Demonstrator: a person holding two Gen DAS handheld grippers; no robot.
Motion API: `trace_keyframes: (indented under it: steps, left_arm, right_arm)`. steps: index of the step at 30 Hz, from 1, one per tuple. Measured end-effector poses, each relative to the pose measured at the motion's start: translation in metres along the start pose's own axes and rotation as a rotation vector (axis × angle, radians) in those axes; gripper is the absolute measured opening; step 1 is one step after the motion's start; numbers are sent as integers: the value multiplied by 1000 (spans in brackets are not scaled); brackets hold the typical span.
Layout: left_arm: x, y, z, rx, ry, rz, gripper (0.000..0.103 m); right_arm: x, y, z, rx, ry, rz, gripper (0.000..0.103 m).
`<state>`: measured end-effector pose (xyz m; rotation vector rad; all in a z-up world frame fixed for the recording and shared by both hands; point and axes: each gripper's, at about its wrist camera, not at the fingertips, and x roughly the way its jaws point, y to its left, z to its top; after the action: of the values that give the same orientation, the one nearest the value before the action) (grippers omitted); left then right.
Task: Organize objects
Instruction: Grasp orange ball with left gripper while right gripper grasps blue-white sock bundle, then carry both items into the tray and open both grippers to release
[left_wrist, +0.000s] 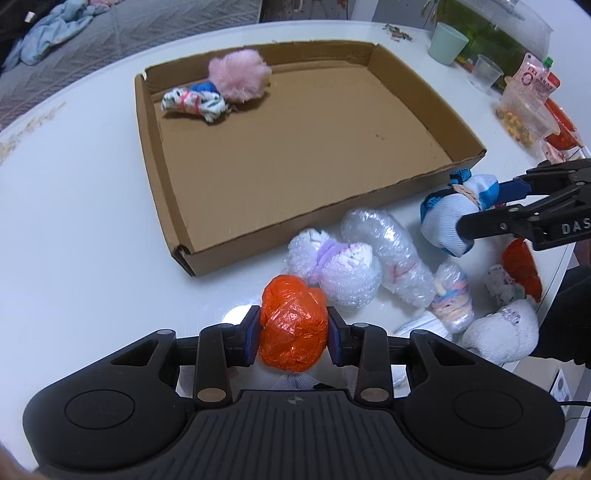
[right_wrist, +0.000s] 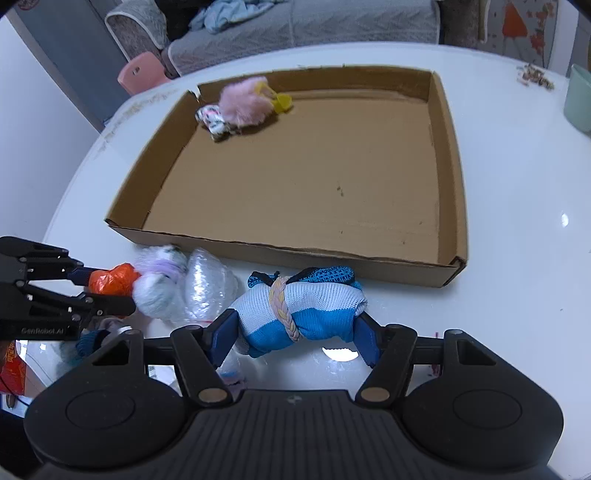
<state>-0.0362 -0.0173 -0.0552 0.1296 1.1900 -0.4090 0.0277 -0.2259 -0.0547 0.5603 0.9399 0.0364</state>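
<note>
My left claw (left_wrist: 293, 338) clamps a crinkled orange plastic bundle (left_wrist: 293, 328), my right claw (right_wrist: 295, 332) a blue-and-white knitted bundle (right_wrist: 299, 310); the shallow cardboard tray (left_wrist: 417, 114) holds few, and several wrapped bundles wait on the tabletop (left_wrist: 81, 206).

Tray (left_wrist: 162, 155) on table (left_wrist: 74, 221), bundles before it.
Pompom (left_wrist: 238, 74) and sock roll (left_wrist: 194, 103) lie touching in the tray's far left corner.

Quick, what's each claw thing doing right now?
Left gripper: closed on the orange foil bundle.
Right gripper: closed on the blue and white sock bundle.
</note>
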Motion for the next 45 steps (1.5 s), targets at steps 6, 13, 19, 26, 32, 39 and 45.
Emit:
trace_keyframes:
  steps: [6,13,19,26,32,39,45]
  left_arm:
    - [-11,3,4,-18,-10,11,42]
    - [-50,7,22,-48,-137,21,42]
    - [-68,5,50,-59,-248,19,42]
    - [-51,4,99,-86,-297,-6,42]
    - [-11,-10,152,-64,-303,-18,42]
    - [48,-19,182,-42,-269,-3,42]
    - [80,-16,182,5,-231,62,42]
  right_arm:
    - [-17,-8,1,23,-44,30,62]
    - [-46,-16,12,67,-167,62,62]
    - [-59,-28,23,112,-266,52,62]
    - [-60,-42,58,122,-364,28,62]
    - [-43,-53,90,127,-369,12,62]
    - [-26,-59,106,115,-347,-3,62]
    - [1,-60,128,128,-300,-4,62]
